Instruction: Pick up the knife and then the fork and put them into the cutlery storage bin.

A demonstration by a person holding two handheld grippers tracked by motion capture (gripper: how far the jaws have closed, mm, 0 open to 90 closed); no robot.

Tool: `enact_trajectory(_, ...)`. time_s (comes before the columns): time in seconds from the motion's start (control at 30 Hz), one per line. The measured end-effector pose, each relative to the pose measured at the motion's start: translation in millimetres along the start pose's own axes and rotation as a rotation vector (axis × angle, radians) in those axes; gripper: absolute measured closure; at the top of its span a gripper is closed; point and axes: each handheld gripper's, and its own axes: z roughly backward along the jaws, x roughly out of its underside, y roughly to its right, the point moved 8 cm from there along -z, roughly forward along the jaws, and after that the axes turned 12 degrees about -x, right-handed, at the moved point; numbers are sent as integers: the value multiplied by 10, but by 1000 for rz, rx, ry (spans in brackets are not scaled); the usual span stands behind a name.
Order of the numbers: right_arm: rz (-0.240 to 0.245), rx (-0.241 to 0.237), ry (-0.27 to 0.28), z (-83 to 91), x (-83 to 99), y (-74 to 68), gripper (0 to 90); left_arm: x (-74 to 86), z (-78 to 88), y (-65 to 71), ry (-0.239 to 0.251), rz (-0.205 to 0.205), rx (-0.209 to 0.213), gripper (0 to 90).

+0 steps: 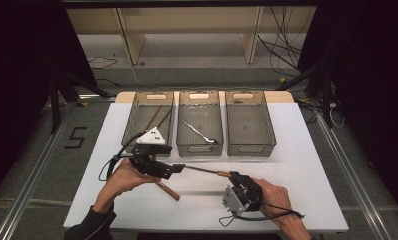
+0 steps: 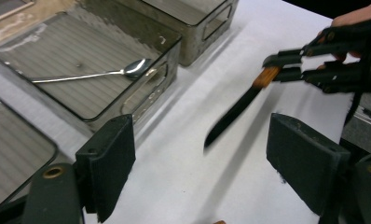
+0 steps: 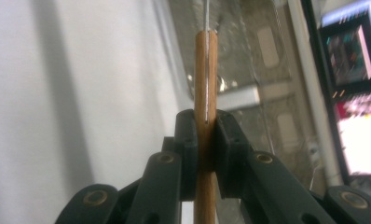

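A knife (image 1: pixel 203 170) with a dark blade and a wooden handle hangs level above the white table. My right gripper (image 1: pixel 232 176) is shut on the handle (image 3: pixel 205 79), and the pads press on both its sides. In the left gripper view the blade (image 2: pixel 234 113) points toward my left gripper (image 2: pixel 200 175), whose jaws stand wide apart with nothing between them. The right gripper (image 2: pixel 286 67) holds the handle (image 2: pixel 266 77) at the upper right of that view. In the high view my left gripper (image 1: pixel 178 169) sits at the blade's tip.
Three clear bins stand in a row at the back: the left bin (image 1: pixel 137 116) holds thin sticks, the middle bin (image 1: pixel 199 149) a spoon (image 1: pixel 201 133), and the right bin (image 1: pixel 251 149) shows nothing inside. A wooden-handled utensil (image 1: pixel 168 191) lies on the table (image 1: pixel 297 165) below the left gripper.
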Motion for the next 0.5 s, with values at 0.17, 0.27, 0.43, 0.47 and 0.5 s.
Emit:
enact_trajectory(0.17,-203,-32,17,69,171,248,815,101,-18,-73,47,31,-38,230)
enact_trajectory(0.27,-341,-66,67,95,255,394,815,174,-52,-96,76,57,-55,230)
enact_trajectory(0.43,-574,-149,157,115,364,610,815,298,-139,-79,103,76,-78,229)
enact_trajectory(0.47,-617,-158,175,115,381,655,815,319,-154,-75,107,79,-84,229)
enact_trajectory(0.5,-652,-167,195,114,399,704,815,338,-166,-70,112,82,-88,229)
